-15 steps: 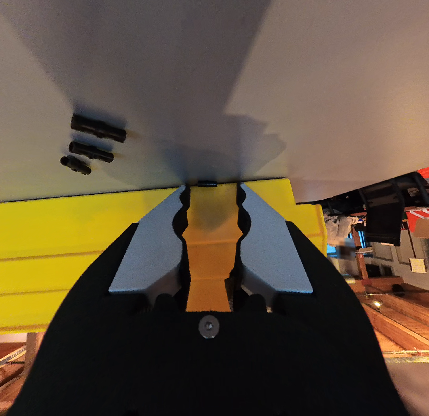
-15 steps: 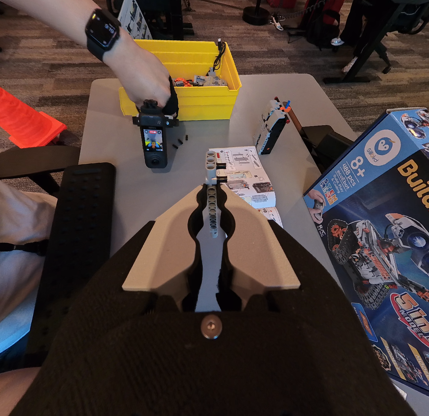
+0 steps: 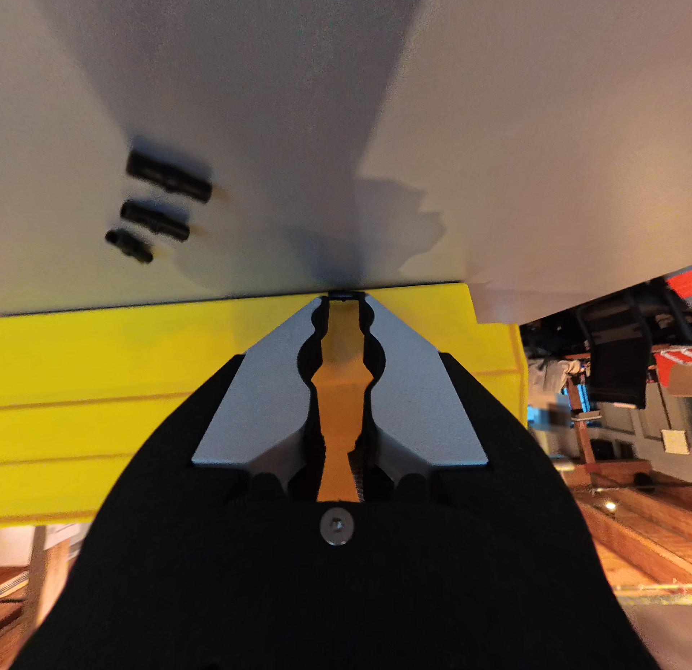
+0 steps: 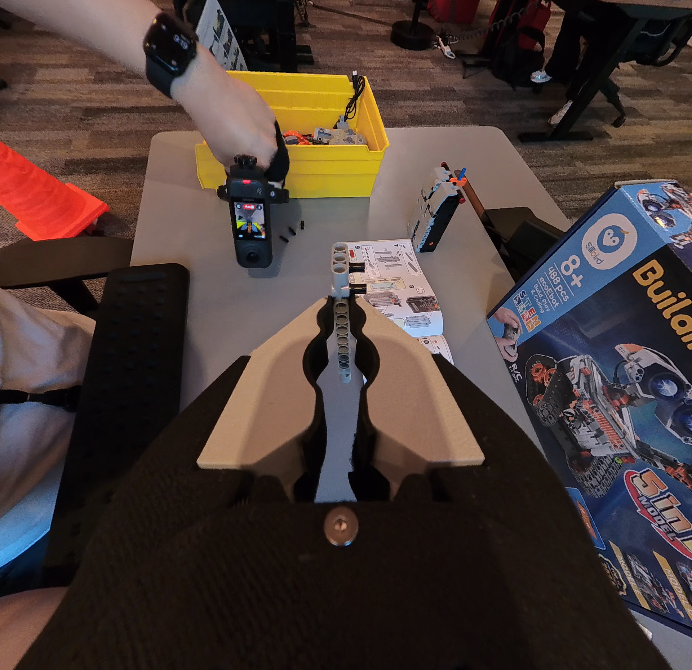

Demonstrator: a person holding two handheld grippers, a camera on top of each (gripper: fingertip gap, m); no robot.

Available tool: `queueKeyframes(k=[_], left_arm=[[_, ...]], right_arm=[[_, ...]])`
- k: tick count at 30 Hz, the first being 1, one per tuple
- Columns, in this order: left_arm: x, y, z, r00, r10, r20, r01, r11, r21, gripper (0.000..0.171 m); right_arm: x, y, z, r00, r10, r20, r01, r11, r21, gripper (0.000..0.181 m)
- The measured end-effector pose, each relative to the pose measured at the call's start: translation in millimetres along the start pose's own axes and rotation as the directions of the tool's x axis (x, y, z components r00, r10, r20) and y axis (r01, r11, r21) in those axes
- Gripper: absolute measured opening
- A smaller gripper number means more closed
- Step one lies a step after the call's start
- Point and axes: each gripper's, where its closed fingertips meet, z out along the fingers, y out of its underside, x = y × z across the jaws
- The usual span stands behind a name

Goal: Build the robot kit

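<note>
Pinching a small black pin (image 3: 343, 296) between its tips, the left gripper (image 3: 343, 298) presses down at the grey table (image 3: 524, 128), right where the tabletop meets the wall of the yellow bin (image 3: 112, 352). Three more black pins (image 3: 155, 209) lie loose on the table to the left, well apart from the fingers (image 3: 262, 390).

In the right wrist view, the right gripper (image 4: 342, 299) is clamped on a grey holed beam (image 4: 341, 326) that runs between its fingers and sticks out beyond the tips, with two black pegs jutting from its right side. It hovers over an open instruction booklet (image 4: 397, 289). Farther off, a hand (image 4: 232, 128) wearing a black watch (image 4: 170, 51) holds the other gripper against the near wall of the yellow bin (image 4: 337, 173). A grey and black block assembly (image 4: 436, 210) stands to the right, and a blue printed box (image 4: 599, 352) fills the right edge.
</note>
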Motion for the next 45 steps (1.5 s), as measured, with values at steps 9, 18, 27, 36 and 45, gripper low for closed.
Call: queueKeyframes(k=[9,18,27,36,45], left_arm=[[9.5,-39.4,-84.8,0.964,-0.205,-0.169,0.263,0.824,0.501,0.013],[-4.5,-121.8,-203.9,0.887,-0.411,-0.21,0.254,0.055,0.966,0.014],[-13.5,-145.8,-204.5,0.769,-0.458,-0.446,0.39,-0.217,0.895,0.014],[-27.1,-148.2,-159.7,0.492,-0.506,-0.708,0.731,-0.202,0.652,0.013],[-29.7,-147.9,-156.7,0.307,-0.472,-0.827,0.844,-0.266,0.465,0.013]], right_arm=[[-0.1,1.1,-0.8,1.0,0.0,0.004,0.0,1.0,-0.003,0.007],[-7.4,-3.7,0.2,0.999,-0.017,0.029,0.016,1.0,0.015,0.007],[-13.3,25.3,49.7,0.99,0.055,0.133,-0.035,0.988,-0.149,0.006],[-16.9,32.9,65.8,0.989,0.054,0.141,-0.024,0.978,-0.205,0.007],[-15.1,36.0,67.3,0.989,0.06,0.133,-0.03,0.976,-0.218,0.007]])
